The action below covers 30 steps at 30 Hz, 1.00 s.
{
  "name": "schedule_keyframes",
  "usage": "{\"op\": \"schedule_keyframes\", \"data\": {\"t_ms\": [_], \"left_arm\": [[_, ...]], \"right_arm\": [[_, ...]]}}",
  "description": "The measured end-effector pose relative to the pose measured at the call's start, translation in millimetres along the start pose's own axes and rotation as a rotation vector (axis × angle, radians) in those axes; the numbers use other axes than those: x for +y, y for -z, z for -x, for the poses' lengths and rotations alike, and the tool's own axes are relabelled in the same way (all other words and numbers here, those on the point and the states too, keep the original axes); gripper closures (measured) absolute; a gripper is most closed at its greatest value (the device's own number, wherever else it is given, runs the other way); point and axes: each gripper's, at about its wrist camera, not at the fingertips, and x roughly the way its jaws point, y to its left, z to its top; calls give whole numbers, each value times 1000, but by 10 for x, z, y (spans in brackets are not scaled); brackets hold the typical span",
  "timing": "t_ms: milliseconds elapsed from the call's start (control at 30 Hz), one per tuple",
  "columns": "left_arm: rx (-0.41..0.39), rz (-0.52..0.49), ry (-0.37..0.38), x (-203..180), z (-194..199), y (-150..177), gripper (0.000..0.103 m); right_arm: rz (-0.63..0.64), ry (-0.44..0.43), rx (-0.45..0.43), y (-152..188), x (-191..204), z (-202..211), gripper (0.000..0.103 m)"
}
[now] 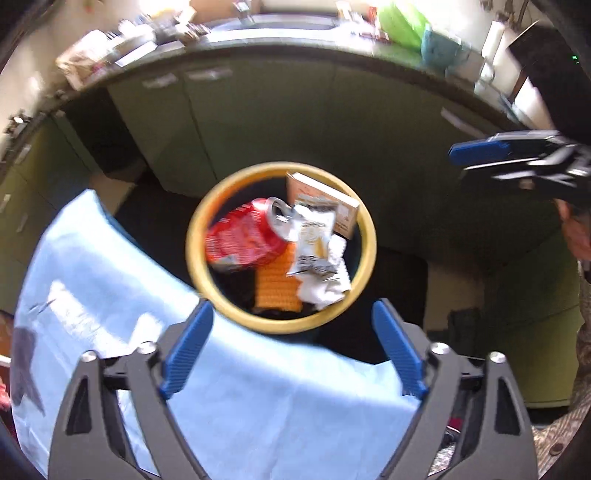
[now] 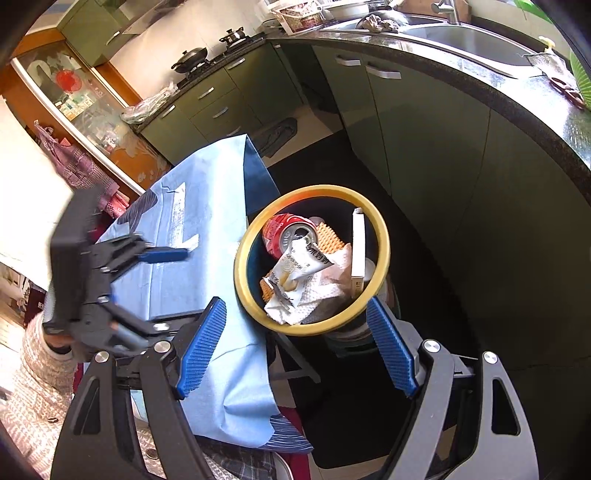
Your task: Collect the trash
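Both tools stand wide with nothing between their pads: the left tool and the right tool hang over the yellow-rimmed bin. Inside lie a crushed red can, a white wrapper, crumpled tissue and a flat box. The bin stands just right of the blue-clothed desk.

Home kitchen (green cabinets, sink, stove).

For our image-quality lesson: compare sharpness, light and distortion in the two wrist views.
Left wrist view: motion-blurred throughout, the yellow-rimmed dark bin and crushed red drink can smeared. Right wrist view: sharp, sunlight glaring on the pale blue tablecloth. Both: fisheye bends the dark stone countertop into an arc.
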Motion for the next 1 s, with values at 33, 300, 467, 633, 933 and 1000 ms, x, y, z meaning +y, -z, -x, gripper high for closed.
{"op": "schedule_keyframes", "data": {"t_ms": [33, 300, 467, 633, 933, 1000], "left_arm": [[-57, 10, -38, 30, 195, 121, 8], [-374, 245, -380, 304, 1529, 1368, 7], [-404, 442, -592, 442, 1969, 2150, 7], [-429, 667, -648, 603, 2217, 2795, 7], [-459, 761, -748, 584, 2580, 3244, 7], [-466, 747, -749, 538, 2589, 3220, 7]], "right_arm": [[5, 2, -14, 27, 42, 4, 25], [192, 62, -109, 361, 843, -91, 15], [305, 101, -199, 638, 1411, -160, 10], [352, 119, -318, 854, 1809, -93, 5], [382, 177, -387, 1309, 2139, 212, 5], [369, 177, -390, 1390, 2120, 249, 5]]}}
